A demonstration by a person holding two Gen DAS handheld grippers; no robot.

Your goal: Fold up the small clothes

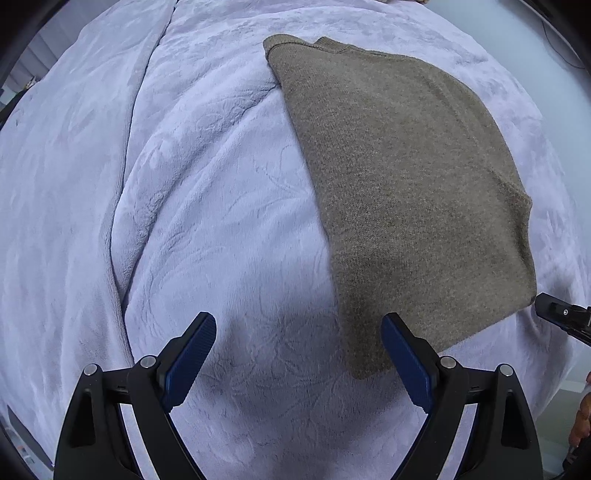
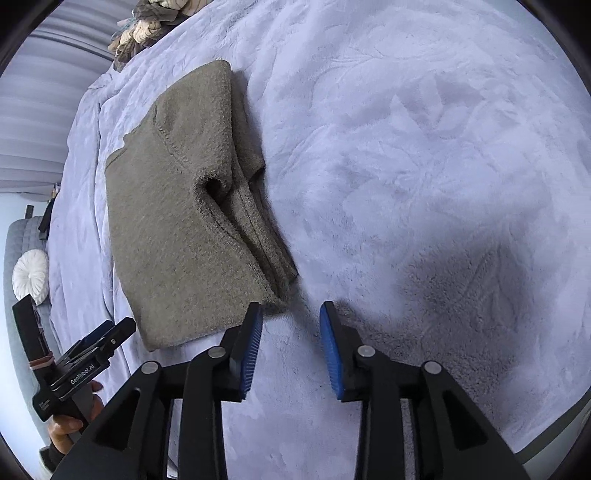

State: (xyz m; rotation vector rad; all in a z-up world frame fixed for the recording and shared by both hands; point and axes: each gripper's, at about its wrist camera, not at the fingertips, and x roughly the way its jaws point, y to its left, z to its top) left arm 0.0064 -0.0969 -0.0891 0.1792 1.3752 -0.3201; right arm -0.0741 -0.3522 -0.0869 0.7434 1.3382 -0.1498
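A grey-brown knitted sweater lies folded flat on the pale lilac blanket. My left gripper hangs over the blanket with its blue pads wide open and empty; its right finger stands over the sweater's near edge. In the right wrist view the same sweater shows its stacked folded layers along its right side. My right gripper is open just off the sweater's near corner, with nothing between its pads. The left gripper appears at the lower left, held by a hand.
The lilac blanket covers a bed. A heap of other clothes lies at its far end. A white round cushion rests on a grey seat to the left. A fold in the blanket runs down the left.
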